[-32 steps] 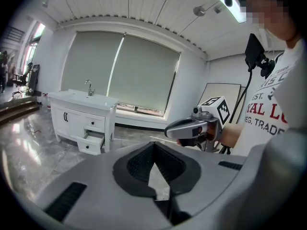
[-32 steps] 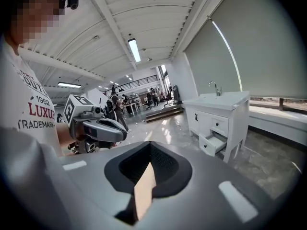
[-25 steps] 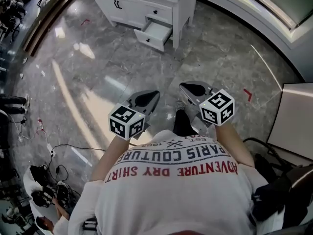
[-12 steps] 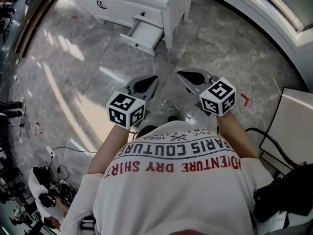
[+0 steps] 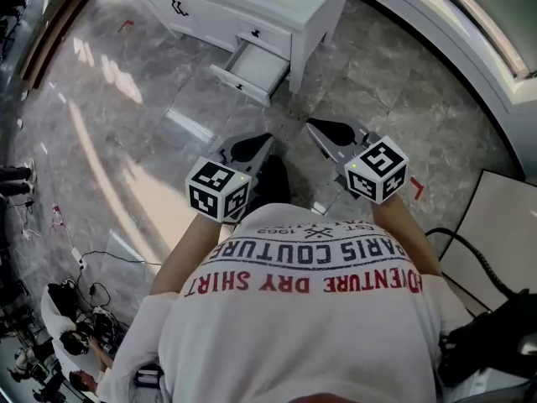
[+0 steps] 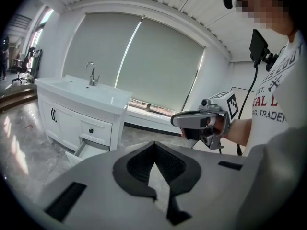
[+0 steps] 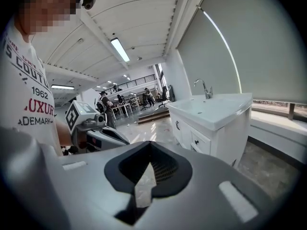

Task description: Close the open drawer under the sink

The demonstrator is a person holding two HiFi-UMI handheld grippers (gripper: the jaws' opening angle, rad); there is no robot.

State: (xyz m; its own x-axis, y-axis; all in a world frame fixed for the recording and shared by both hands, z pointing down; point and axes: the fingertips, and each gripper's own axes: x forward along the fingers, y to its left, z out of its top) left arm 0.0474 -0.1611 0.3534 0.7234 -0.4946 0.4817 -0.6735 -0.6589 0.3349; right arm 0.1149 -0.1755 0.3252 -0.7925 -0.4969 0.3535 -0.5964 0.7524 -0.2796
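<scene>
- Left gripper view: my left claw has its jaws drawn together, with only a thin slit of floor showing between the dark pads. It holds nothing.
- Right gripper view: my right claw is closed the same way, empty and touching nothing.
- Head view: both claws hang over the marble floor, well apart from the drawer. The drawer juts open from the white cabinet, below a closed drawer.
- My own jaw cuts off part of the drawer in the left gripper view.
- In the right gripper view I cannot make it out behind my jaws.
- The sink top is cut off at the head view's upper edge.
</scene>
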